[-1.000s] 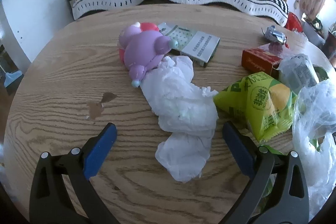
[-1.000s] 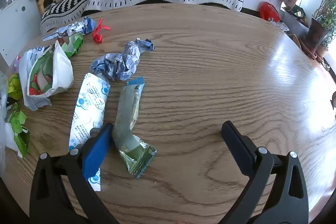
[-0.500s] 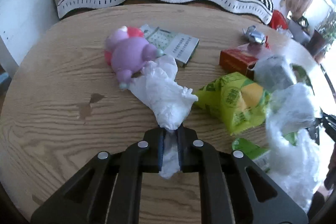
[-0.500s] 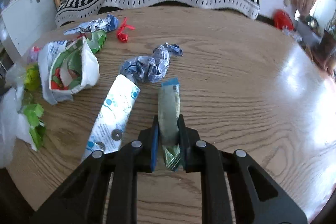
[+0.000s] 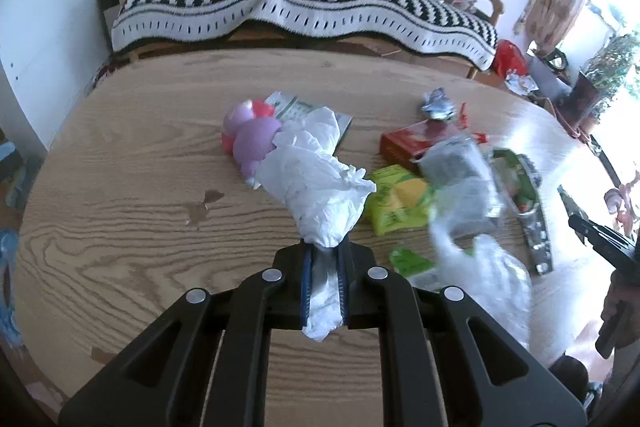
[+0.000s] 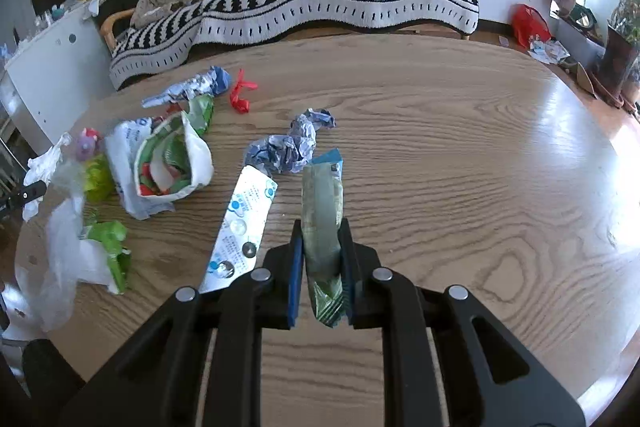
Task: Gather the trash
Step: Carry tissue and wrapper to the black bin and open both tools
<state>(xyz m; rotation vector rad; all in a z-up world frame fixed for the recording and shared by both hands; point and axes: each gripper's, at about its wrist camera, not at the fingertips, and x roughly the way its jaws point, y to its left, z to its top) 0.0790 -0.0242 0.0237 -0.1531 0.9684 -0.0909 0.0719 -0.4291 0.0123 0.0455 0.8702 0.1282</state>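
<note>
My left gripper [image 5: 324, 255] is shut on a crumpled white tissue [image 5: 316, 179], which hangs lifted above the round wooden table [image 5: 120, 167]. In the right wrist view my right gripper [image 6: 322, 239] is shut on a long green wrapper [image 6: 322, 203] with a blue end, raised off the wood. A white and blue packet [image 6: 240, 227] lies just left of it, and a crumpled blue-white wrapper [image 6: 288, 147] sits beyond. An open snack bag [image 6: 168, 163] lies further left.
A purple toy [image 5: 252, 139], a booklet [image 5: 296, 105], a red box [image 5: 412, 143], a green-yellow bag [image 5: 396, 199] and a clear plastic bag [image 5: 488, 275] crowd the table's middle. A striped sofa [image 5: 300, 3] stands behind. A red ribbon [image 6: 240, 95] lies near the far edge.
Both grippers went from wide open to shut, the left on the tissue and the right on the green wrapper. Both have since risen, lifting their pieces off the table.
</note>
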